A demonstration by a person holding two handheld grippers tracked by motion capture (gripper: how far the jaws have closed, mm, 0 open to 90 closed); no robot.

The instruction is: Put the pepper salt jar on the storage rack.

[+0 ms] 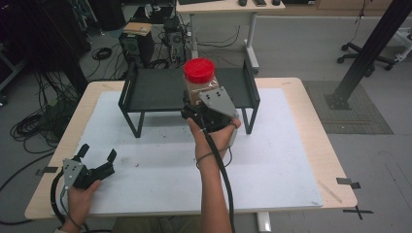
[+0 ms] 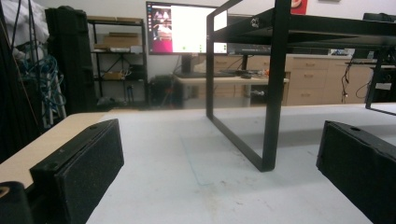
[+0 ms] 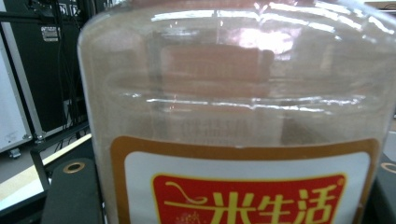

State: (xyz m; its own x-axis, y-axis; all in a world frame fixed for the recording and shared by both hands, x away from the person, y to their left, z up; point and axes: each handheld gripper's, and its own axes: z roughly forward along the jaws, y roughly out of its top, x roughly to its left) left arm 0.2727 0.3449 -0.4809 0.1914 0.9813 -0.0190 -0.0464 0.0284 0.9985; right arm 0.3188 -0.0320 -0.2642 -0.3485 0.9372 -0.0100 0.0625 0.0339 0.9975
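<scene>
Nearest the high camera, at the near left corner of the tabletop (image 1: 301,145), the left tool (image 1: 97,154) rests low in the person's left hand (image 1: 77,196), its jaws spread apart with nothing between them. From the left tool's own camera the two black padded jaws stand wide at either side, the pale mat (image 2: 196,163) bare between them, and the near leg of the black rack (image 2: 273,88) rises just ahead. Farther in, toward the middle of the tabletop, the right hand (image 1: 214,138) reaches forward with the right tool (image 1: 198,99), a grey three-cornered plate on top of it and a black cable trailing back along the forearm. That tool is clenched on a clear jar (image 1: 199,82) with a red lid (image 1: 199,70); the jar stands upright in the grip, lifted off the mat, at the front edge of the rack (image 1: 160,90) and about level with its shelf. The rack sits at the far side of the white mat (image 1: 272,160), its dark shelf raised on thin legs with low rails at the left and right ends. In the right tool's view the jar (image 3: 233,93) is close against the lens, pale brownish contents behind the clear wall and a label (image 3: 243,186) with an orange border and a red panel of yellow characters low on its front. The two tools are well apart.
</scene>
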